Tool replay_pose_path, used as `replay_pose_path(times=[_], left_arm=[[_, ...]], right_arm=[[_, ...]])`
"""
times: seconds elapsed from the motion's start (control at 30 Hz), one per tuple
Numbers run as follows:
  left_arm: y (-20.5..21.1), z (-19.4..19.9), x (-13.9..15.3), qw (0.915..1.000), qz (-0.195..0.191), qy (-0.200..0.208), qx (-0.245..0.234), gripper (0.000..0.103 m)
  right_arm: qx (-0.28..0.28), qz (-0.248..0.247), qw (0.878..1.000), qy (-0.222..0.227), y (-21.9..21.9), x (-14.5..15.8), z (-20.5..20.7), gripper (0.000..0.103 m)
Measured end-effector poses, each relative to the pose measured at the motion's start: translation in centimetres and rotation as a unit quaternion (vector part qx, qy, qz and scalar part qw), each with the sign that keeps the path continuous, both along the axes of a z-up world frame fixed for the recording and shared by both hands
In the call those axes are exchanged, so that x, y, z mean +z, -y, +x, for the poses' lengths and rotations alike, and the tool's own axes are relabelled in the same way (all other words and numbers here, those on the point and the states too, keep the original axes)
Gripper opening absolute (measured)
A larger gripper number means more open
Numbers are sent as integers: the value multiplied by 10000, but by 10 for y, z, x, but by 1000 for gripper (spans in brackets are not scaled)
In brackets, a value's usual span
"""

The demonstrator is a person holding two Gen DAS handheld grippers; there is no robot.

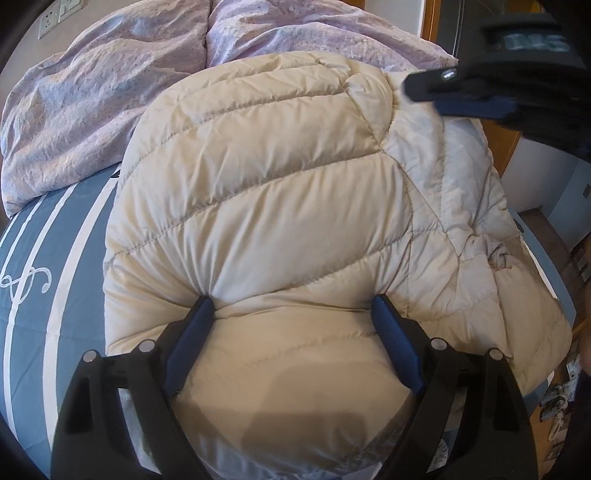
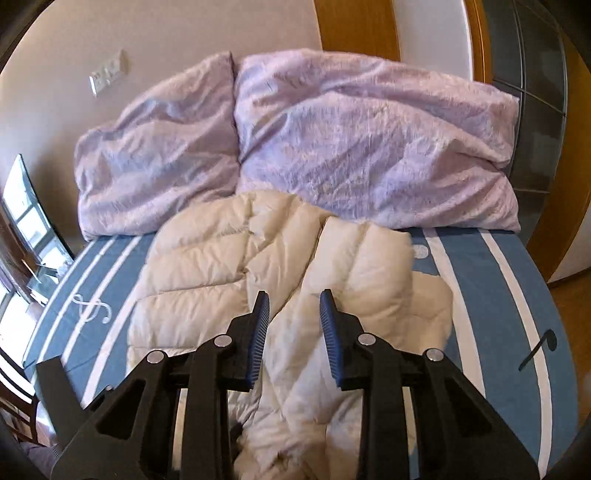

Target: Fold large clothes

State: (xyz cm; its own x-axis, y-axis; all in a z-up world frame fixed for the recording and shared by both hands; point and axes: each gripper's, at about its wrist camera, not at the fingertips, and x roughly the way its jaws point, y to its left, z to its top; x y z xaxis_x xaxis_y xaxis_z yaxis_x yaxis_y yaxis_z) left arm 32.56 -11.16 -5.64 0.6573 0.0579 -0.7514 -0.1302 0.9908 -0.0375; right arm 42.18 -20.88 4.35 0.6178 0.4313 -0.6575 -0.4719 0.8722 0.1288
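Observation:
A cream quilted down jacket (image 1: pixel 280 192) lies bunched on a blue striped bed. My left gripper (image 1: pixel 293 304) is open, its blue pads pressed into the jacket's near fold, with puffy fabric bulging between them. The right gripper shows in the left wrist view (image 1: pixel 461 92) at the upper right, above the jacket's far side. In the right wrist view the jacket (image 2: pixel 229 266) lies below my right gripper (image 2: pixel 293 299), which is open and empty and hovers over the middle of it.
Two lilac pillows (image 2: pixel 332 140) lean against the headboard wall behind the jacket. The blue sheet with white stripes (image 2: pixel 498 295) shows on both sides. A wooden door frame (image 2: pixel 354 26) and floor lie to the right; a window (image 2: pixel 22 229) is at left.

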Motion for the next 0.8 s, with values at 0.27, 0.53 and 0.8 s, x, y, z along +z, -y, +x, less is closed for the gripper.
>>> replay_pose_path(times=[0.27,0.53,0.8], left_arm=[[1,2,-2,9999,29,90,-102,86],[6,2,-2,9995,27,172,-245,87],[11,1,-4,9991,-7,235,-350,88]], right_arm=[[-337,-123,9985,-417,17,-41,25,21],[-492,-99,9970,-588,31,-67,36,20],[-547,-229,9971,-469,34,-88,40,20]])
